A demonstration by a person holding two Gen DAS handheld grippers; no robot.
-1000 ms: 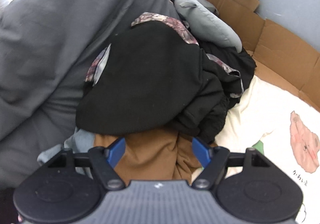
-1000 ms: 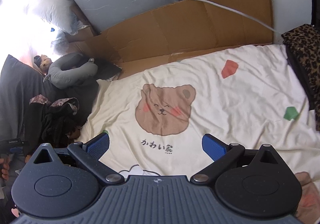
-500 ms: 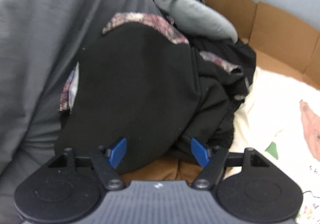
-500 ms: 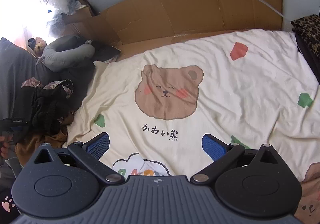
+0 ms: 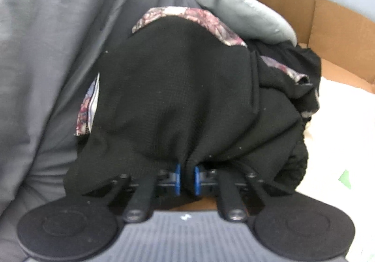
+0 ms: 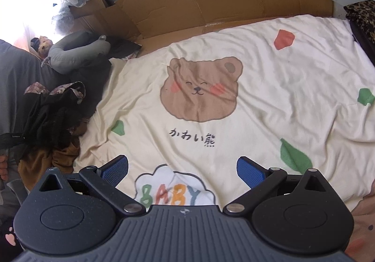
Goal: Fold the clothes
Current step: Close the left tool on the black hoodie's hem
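A black knit garment lies on top of a heap of clothes, with a floral-print piece and a brown garment under it. My left gripper is shut on the near hem of the black garment, and the cloth bunches between the blue pads. In the right wrist view the heap sits at the left edge of the bed, with the brown garment below it. My right gripper is open and empty above the cream bear-print blanket.
A grey duvet rises left of the heap. A grey neck pillow and a small plush toy lie behind it. Cardboard sheets line the far side of the bed. A leopard-print cloth lies at the right.
My left gripper has moved forward onto the black garment and closed on its hem. My right gripper has drawn back a little over the blanket and stays open.
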